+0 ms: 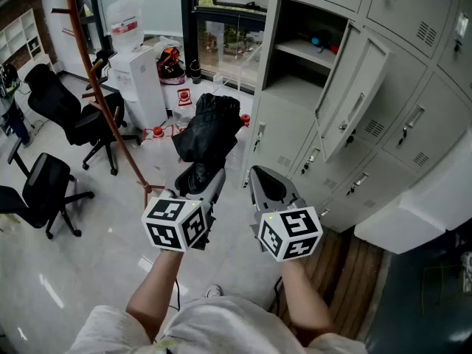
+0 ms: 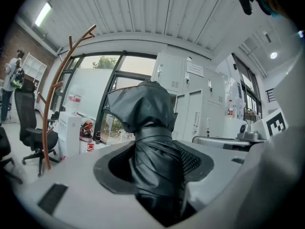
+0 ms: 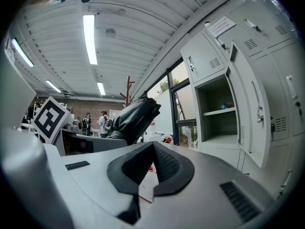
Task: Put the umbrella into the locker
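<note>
The left tool (image 1: 200, 181) is clamped round the lower part of a black folded fabric umbrella (image 1: 209, 127), its jaws spread wide by the bundle. In the head view the umbrella sticks out from the tool toward 12 o'clock. The right tool (image 1: 257, 174), just beside the left one at 3 o'clock, has its jaw tips drawn together with nothing between them. The open compartment of the grey metal locker (image 1: 299, 87) lies at 2 o'clock from the umbrella, apart from it, its door (image 1: 352, 98) swung outward.
</note>
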Available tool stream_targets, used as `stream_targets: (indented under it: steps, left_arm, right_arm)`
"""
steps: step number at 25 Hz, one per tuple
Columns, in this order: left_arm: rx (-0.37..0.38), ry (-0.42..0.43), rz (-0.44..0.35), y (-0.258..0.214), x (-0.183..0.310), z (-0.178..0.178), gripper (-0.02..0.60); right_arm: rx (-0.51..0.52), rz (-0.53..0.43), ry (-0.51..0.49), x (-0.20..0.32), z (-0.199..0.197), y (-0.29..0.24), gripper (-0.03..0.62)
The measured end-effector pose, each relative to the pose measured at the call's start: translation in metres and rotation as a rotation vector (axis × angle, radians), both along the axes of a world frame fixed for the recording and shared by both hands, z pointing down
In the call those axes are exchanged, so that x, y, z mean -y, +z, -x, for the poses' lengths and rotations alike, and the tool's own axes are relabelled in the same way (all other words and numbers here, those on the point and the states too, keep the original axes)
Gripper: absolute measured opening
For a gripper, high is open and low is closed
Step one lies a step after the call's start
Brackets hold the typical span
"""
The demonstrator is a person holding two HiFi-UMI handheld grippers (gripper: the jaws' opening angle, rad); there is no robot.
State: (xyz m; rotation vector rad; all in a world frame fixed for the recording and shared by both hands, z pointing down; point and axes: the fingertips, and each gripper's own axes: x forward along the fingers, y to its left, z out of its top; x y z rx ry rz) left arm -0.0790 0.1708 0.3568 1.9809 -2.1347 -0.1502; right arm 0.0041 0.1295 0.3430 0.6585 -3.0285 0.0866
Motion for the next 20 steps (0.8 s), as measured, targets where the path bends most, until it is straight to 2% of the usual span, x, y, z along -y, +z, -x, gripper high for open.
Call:
stream_targets:
  steps: [20]
  left_arm:
    - [-0.033, 0.071, 0.004, 0.008, 0.012, 0.058, 0.242]
  right_arm:
    - [-0.016, 0.005, 0.081, 0.007, 0.054, 0.004, 0.003]
